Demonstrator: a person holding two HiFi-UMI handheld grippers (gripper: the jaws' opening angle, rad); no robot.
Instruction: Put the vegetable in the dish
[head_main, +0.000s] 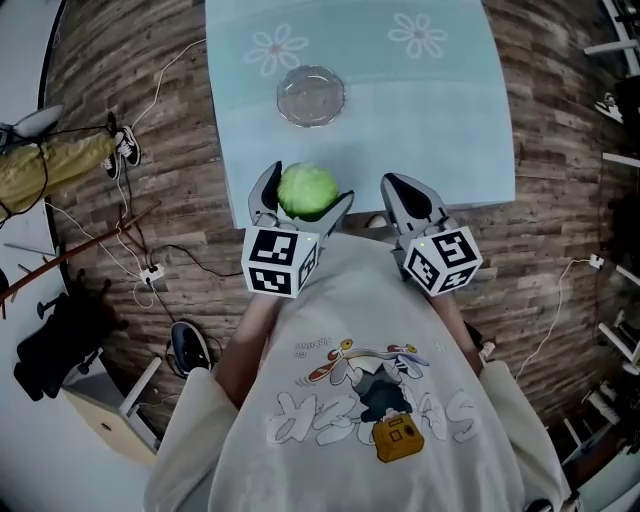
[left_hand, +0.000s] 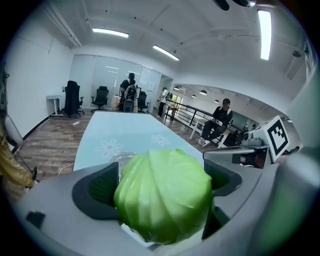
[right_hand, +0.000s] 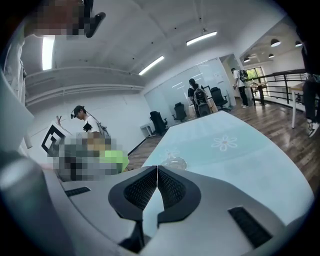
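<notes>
The person is wearing a pale cartoon-print T-shirt (head_main: 370, 400); above it, the grey left gripper (head_main: 305, 192) and right gripper (head_main: 400, 190) are showing black-and-white marker cubes (head_main: 278, 262).

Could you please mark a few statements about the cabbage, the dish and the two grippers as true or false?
1. The left gripper has its jaws closed on the cabbage. True.
2. The cabbage already lies in the dish. False: it is held in the jaws near the table's near edge, well apart from the dish.
3. The right gripper holds nothing, and its jaws are together. True.
4. The dish stands on the wooden floor. False: it stands on the light blue table, near a flower print.
</notes>
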